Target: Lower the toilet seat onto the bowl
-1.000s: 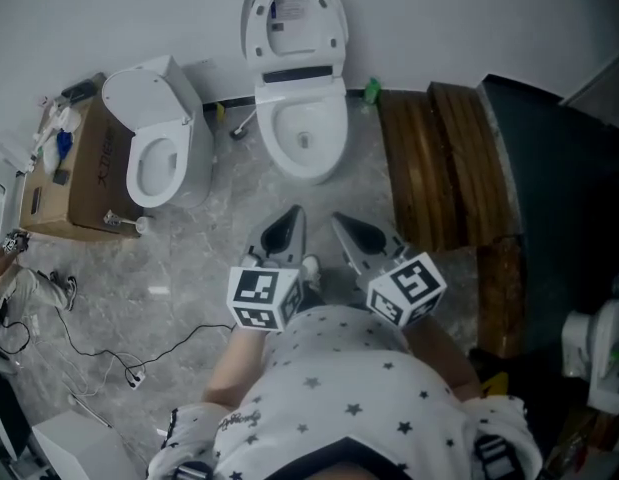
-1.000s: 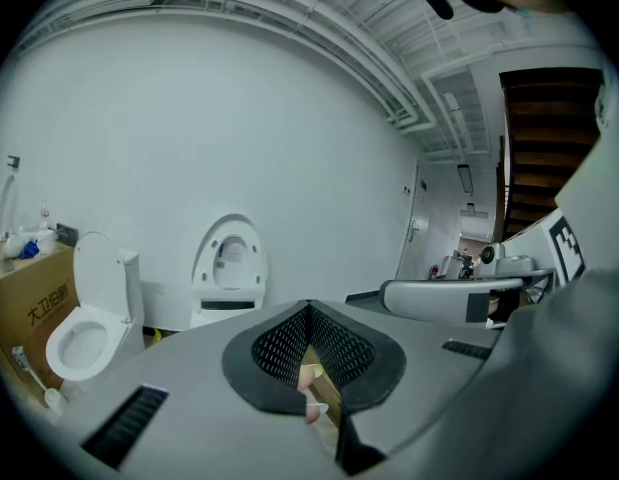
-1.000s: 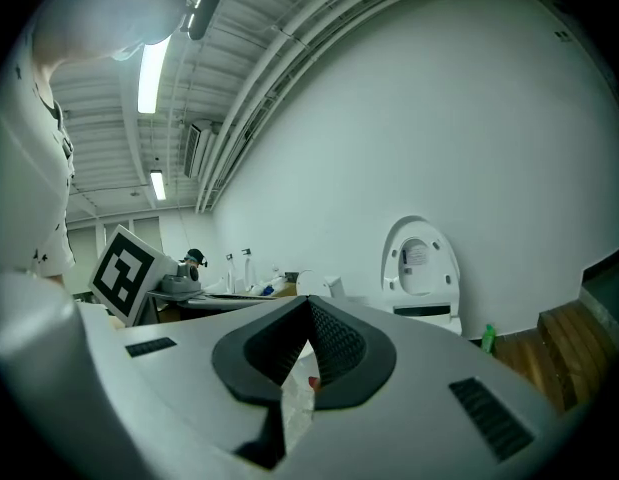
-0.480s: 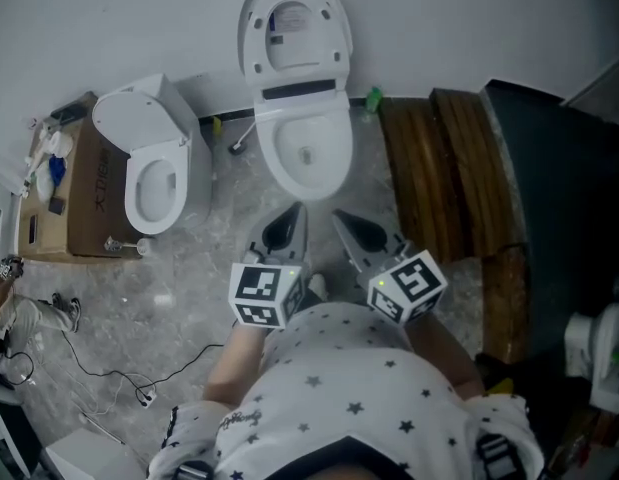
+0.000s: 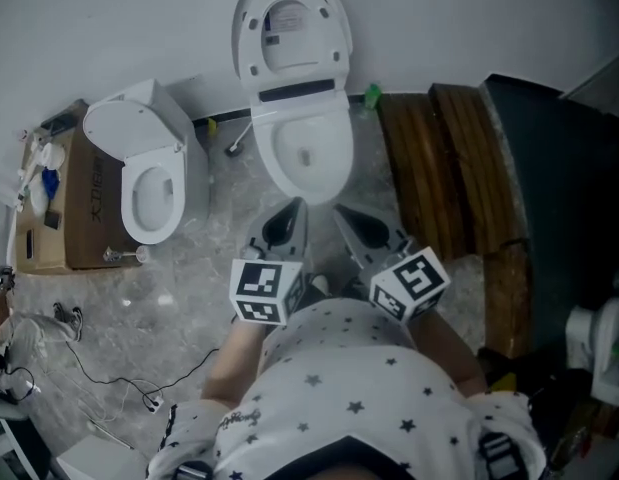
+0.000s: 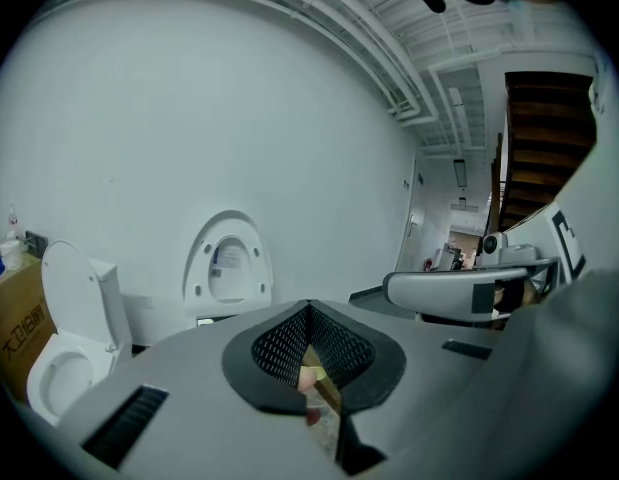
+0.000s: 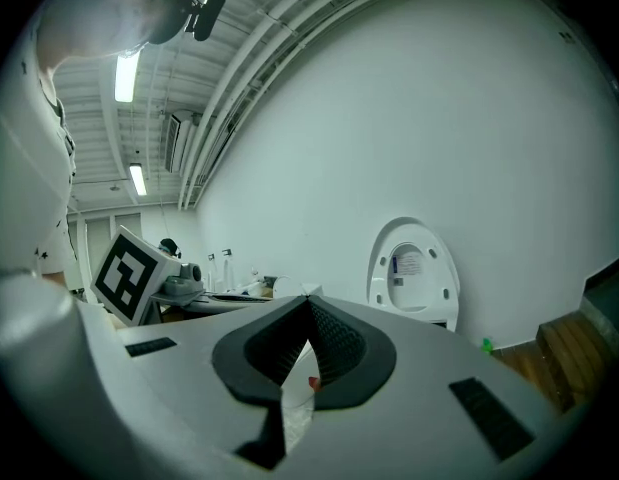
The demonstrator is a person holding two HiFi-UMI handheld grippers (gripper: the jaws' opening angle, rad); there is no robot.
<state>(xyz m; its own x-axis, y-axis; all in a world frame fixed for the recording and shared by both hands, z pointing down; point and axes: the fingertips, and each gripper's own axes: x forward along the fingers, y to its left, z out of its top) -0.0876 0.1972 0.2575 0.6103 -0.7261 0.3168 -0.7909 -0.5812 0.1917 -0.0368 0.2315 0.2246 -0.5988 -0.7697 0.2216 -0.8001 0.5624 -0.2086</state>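
Note:
A white toilet stands against the far wall with its seat and lid [image 5: 292, 30] raised upright over the open bowl [image 5: 307, 153]. My left gripper [image 5: 288, 214] and right gripper [image 5: 346, 218] hang side by side over the floor just short of the bowl's front, both shut and empty, touching nothing. The left gripper view has the raised seat [image 6: 227, 268] ahead past the shut left gripper [image 6: 309, 313]. In the right gripper view the seat [image 7: 412, 271] stands to the right of the shut right gripper [image 7: 309, 308].
A second white toilet [image 5: 149, 183] with its lid up stands to the left, beside a cardboard box [image 5: 64, 208]. Wooden steps [image 5: 439, 168] run along the right. A small green bottle [image 5: 372, 95] sits by the wall. Cables [image 5: 109, 368] trail over the grey floor at lower left.
Both grippers and the person have moved forward toward the central toilet, which now sits closer and larger in the head view. The jaws have stayed shut.

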